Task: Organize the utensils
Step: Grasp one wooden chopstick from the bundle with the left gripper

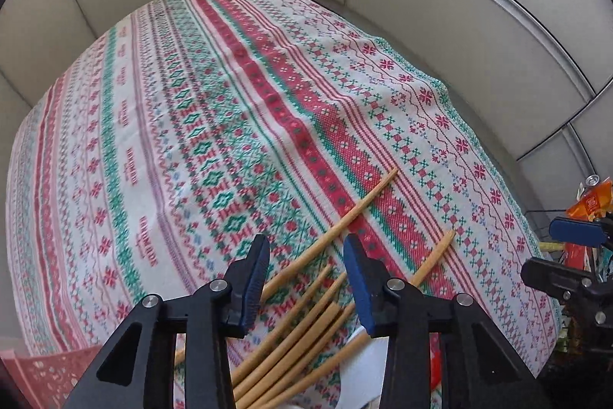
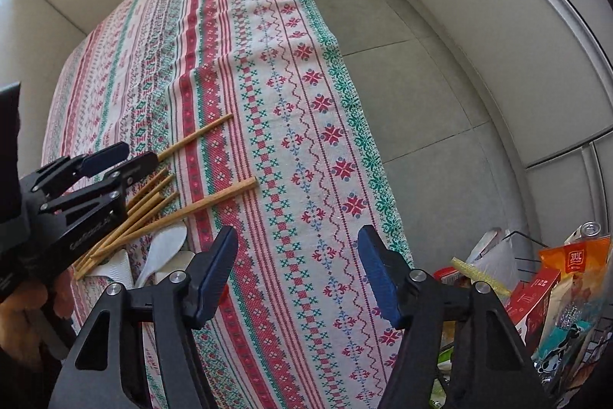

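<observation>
A table draped in a red, green and white patterned cloth carries a fan of wooden chopsticks near its near edge, with white plastic spoons beside them. The left gripper hangs over the chopsticks, jaws apart with sticks between them, unclamped. The right gripper hovers near the table's right edge, jaws apart and empty.

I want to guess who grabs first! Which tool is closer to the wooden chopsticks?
Left. The left tool hovers right over the chopsticks, open. The right tool is off to their side, over bare tablecloth.
</observation>
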`<state>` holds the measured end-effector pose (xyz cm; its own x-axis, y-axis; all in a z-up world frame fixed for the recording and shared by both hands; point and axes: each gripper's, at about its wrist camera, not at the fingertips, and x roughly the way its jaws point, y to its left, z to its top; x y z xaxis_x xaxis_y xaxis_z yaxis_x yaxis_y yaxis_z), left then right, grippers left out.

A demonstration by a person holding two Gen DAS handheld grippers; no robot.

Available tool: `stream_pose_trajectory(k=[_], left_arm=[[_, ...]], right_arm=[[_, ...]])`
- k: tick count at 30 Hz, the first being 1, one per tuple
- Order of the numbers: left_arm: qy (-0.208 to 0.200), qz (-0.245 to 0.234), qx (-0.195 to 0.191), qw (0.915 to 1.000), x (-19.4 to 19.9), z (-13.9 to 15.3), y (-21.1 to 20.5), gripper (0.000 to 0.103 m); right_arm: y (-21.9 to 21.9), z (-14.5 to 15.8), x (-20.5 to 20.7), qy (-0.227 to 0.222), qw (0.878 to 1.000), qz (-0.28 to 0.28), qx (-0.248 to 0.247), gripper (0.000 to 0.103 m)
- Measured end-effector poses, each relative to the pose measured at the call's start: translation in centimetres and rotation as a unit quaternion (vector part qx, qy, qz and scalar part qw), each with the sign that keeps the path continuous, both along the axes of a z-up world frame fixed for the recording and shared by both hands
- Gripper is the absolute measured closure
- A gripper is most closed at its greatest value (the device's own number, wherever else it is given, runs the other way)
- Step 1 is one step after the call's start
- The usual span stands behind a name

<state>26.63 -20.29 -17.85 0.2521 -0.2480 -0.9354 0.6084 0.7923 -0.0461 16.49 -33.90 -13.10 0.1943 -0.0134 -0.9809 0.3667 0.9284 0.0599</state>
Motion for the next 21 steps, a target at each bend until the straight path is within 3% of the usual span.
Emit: stream_pose_trajectory(k=[8,13,21], left_arm=[[0.000,-0.036,0.030,0.9989,1.0,-1.8,-3.1,0.065],[0.004,-0.006,0.036,0.9993,2.0,-1.8,-3.1,0.087],[-0.020,0.038,0.051,0.9978,2.5,-1.3,-1.5,0.092]], right_arm=[[-1.8,-0.2,-0.3,0.003,1.000,-0.014,0.011,0.035],[-1.9,-0.1,-0.4,0.000,1.000,-0.013,0.020,0.035],[-1.2,0.0,-0.3,-0.004,0.999,-0.003,0.036,0.035]])
